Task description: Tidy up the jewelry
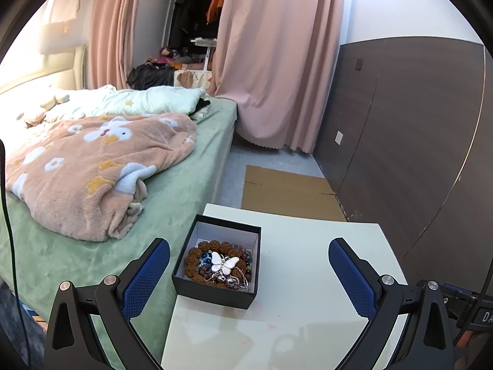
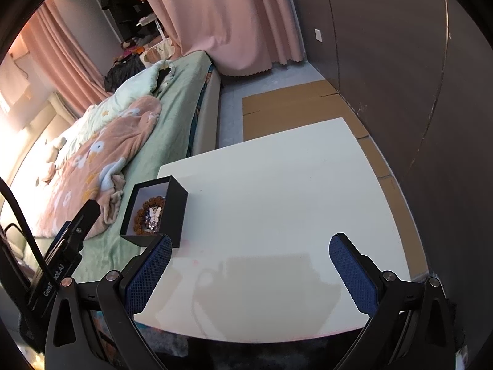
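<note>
Green bed (image 1: 172, 185), pink curtains (image 1: 277, 61) (floor-length), dark panelled wall (image 1: 416, 138)

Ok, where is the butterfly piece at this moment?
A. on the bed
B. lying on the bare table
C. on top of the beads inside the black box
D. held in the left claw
C: the butterfly lies on the beads inside the open box, and both claws are open and empty.

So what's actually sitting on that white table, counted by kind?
Black box: 1
Butterfly pendant: 1
Brown bead bracelet: 1
Other jewelry in the box: tangled, cannot count
Total: 3 clear things on the table.
</note>
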Motion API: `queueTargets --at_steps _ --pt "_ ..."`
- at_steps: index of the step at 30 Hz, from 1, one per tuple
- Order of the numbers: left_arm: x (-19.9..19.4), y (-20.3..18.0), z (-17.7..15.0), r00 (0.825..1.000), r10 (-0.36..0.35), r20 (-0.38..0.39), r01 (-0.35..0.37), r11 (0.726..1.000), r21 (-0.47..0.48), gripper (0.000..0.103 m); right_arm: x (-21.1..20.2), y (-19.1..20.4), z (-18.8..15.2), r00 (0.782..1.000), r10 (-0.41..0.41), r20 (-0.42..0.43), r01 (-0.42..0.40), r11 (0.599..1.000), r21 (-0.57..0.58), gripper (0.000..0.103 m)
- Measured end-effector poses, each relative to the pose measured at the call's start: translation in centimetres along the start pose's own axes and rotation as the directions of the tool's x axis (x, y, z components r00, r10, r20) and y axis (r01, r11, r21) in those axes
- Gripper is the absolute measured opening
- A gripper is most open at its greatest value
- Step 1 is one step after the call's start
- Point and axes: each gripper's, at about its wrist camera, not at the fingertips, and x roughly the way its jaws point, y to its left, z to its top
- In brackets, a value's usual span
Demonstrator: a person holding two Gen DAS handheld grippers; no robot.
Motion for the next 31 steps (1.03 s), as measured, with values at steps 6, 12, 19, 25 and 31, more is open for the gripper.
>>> queueTargets --at_steps 6,12,19,25,31 --pt "-0.23 0.21 0.08 1.000 -0.001 0.005 0.001 1.000 -0.004 0.103 0.22 0.64 -0.28 1.000 -0.005 -0.003 0.005 1.000 -0.013 0.103" --pt "-0.29 0.27 0.14 1.000 -0.003 0.003 0.003 1.000 -0.005 0.103 0.23 0.65 -0.24 1.000 -0.004 -0.003 0.004 1.000 -0.013 0.103" --pt "-0.32 0.27 0.15 1.000 -0.004 0.004 0.004 1.000 -0.002 0.103 0.21 0.70 -0.12 1.000 -0.011 -0.007 0.011 1.000 -0.010 0.103" --pt "-0.68 0.13 0.21 1.000 -0.009 0.024 0.009 1.000 0.003 0.103 0.25 0.88 -0.09 1.000 -0.015 -0.010 0.015 1.000 -0.011 0.103" --pt "-0.41 0.21 0.20 1.000 -0.009 0.015 0.009 1.000 0.000 0.103 0.24 1.06 -0.15 1.000 -0.017 -0.011 0.017 1.000 -0.014 0.103"
